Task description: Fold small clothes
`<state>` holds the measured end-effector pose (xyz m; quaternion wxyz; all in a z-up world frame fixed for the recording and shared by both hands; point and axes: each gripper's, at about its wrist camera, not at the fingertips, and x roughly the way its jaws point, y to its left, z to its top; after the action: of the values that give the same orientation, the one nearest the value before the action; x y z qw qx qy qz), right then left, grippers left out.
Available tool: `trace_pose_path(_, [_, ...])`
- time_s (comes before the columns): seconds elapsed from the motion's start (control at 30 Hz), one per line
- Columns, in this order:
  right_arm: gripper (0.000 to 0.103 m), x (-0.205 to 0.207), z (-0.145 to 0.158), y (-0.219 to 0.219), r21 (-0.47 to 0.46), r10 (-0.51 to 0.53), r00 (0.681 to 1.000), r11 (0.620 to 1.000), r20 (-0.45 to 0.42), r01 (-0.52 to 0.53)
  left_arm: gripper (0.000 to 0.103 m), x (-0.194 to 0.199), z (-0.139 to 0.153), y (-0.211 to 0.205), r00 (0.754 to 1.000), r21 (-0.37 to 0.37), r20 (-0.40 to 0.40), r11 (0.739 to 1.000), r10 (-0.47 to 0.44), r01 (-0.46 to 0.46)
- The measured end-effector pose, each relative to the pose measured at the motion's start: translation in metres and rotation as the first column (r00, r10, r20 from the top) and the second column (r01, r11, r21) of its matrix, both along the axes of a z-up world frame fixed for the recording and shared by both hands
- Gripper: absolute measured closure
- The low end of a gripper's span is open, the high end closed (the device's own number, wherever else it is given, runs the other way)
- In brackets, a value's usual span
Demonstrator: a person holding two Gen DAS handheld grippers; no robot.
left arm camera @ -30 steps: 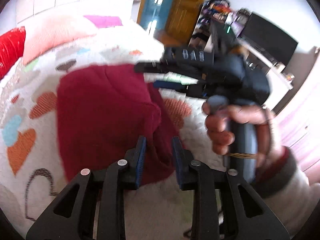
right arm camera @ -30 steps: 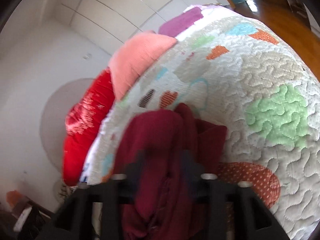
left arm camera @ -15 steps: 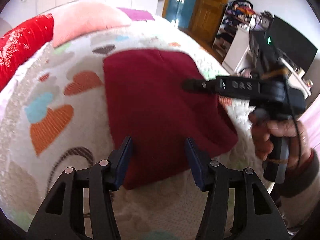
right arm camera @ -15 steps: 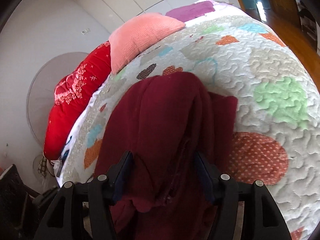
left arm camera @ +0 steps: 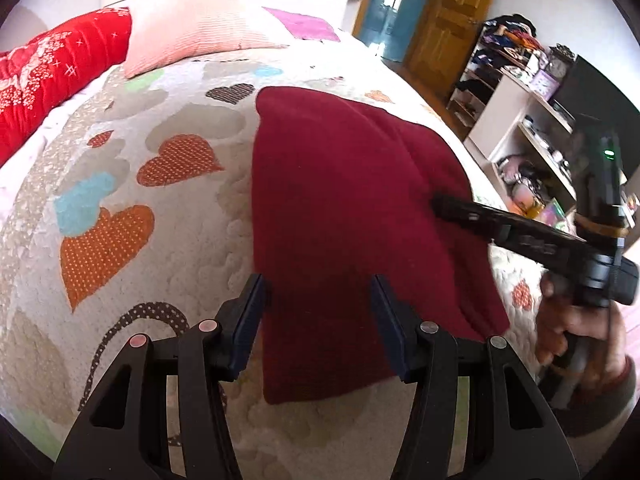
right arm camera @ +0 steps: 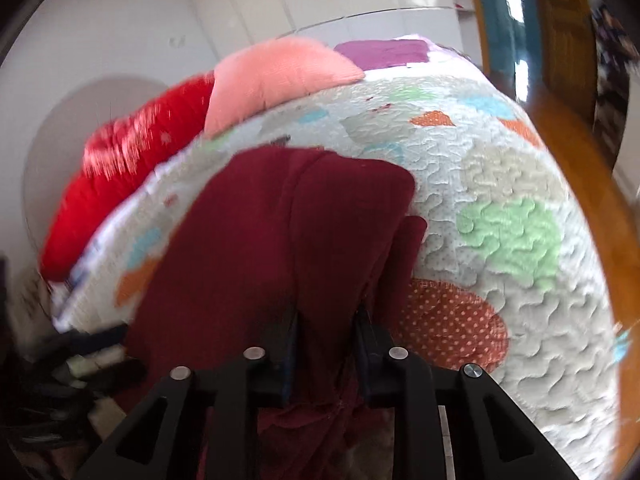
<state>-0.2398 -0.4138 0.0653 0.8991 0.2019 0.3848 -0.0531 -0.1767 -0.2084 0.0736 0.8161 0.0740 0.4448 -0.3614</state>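
Observation:
A folded dark red garment [left arm camera: 340, 208] lies on the heart-patterned quilt [left arm camera: 132, 208]. My left gripper [left arm camera: 318, 304] is open and empty, its fingers apart over the garment's near edge. My right gripper [right arm camera: 326, 332] is narrowed on a fold of the same garment [right arm camera: 304, 232] at its right side. In the left wrist view the right gripper [left arm camera: 440, 202] reaches in from the right and its tip meets the garment's right edge.
A pink pillow [left arm camera: 192, 32] and a red pillow [left arm camera: 48, 80] lie at the head of the bed. Shelves with clutter [left arm camera: 520, 148] and a dark screen stand to the right. A wooden door [left arm camera: 448, 12] is at the back.
My left gripper opened, let go of the garment and drew back. The garment now lies flatter and spread out. My right gripper opened, then narrowed again on the right-side fold.

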Motion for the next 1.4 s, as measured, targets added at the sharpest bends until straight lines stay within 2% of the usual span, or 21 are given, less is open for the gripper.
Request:
trace_pose_path(0.07, [0.064,-0.005,0.008,-0.002,0.000,-0.020,1.000,1.000,0.012,0.020,0.049,0.004,0.004,0.002,1.000,-0.011,0.002,1.000,0.014,-0.014])
trace_pose_path(0.2, [0.063,-0.014,0.033,0.002,-0.057,-0.020,0.997,0.998,0.075,0.024,0.049,0.014,0.010,0.003,0.998,-0.025,0.015,0.998,0.054,-0.054])
trace_pose_path(0.3, [0.063,-0.007,0.038,0.004,-0.094,-0.035,0.997,0.995,0.076,0.042,0.049,0.023,0.010,0.003,0.996,-0.030,0.010,0.996,0.083,-0.083])
trace_pose_path(0.47, [0.063,0.018,0.028,0.010,-0.114,-0.005,0.998,0.993,0.058,0.012,0.049,0.035,0.002,-0.001,0.993,-0.006,0.002,0.993,0.114,-0.114])
trace_pose_path(0.6, [0.066,0.043,0.008,0.006,-0.168,-0.027,0.999,0.986,-0.026,0.022,0.049,0.045,-0.007,-0.007,0.991,-0.008,-0.020,0.991,0.131,-0.131])
trace_pose_path(0.73, [0.065,0.058,-0.008,-0.009,-0.119,-0.042,0.998,0.992,-0.036,0.038,0.045,0.054,-0.011,-0.012,0.989,-0.012,-0.033,0.990,0.144,-0.144])
trace_pose_path(0.87, [0.064,0.066,-0.009,-0.012,-0.117,-0.038,0.998,0.993,-0.044,0.033,0.044,0.056,-0.012,-0.015,0.989,-0.005,-0.032,0.989,0.147,-0.147])
trace_pose_path(1.0, [0.064,0.052,0.007,-0.009,-0.115,-0.032,0.999,0.993,-0.040,0.028,0.044,0.052,-0.012,-0.014,0.989,0.002,-0.012,0.989,0.149,-0.149])
trace_pose_path(1.13, [0.064,0.020,0.031,0.010,-0.125,0.010,0.999,0.992,0.036,-0.006,0.044,0.051,-0.012,-0.012,0.988,-0.001,-0.014,0.989,0.151,-0.151])
trace_pose_path(1.2, [0.064,0.009,0.027,0.024,-0.148,0.044,0.999,0.988,0.016,-0.041,0.044,0.050,-0.012,-0.012,0.988,-0.002,-0.013,0.988,0.154,-0.154])
trace_pose_path(1.27, [0.063,0.008,0.007,0.027,-0.200,0.014,0.998,0.980,-0.054,-0.024,0.043,0.049,-0.012,-0.012,0.988,-0.005,-0.024,0.988,0.154,-0.154])
trace_pose_path(1.3, [0.062,0.007,-0.001,0.025,-0.188,-0.005,0.998,0.982,-0.067,-0.007,0.043,0.048,-0.012,-0.010,0.987,-0.009,-0.034,0.987,0.159,-0.159])
trace_pose_path(1.4, [0.058,-0.002,-0.003,0.011,-0.044,-0.043,0.999,0.998,-0.023,0.042,0.043,0.051,-0.010,-0.001,0.984,-0.035,-0.089,0.987,0.156,-0.159])
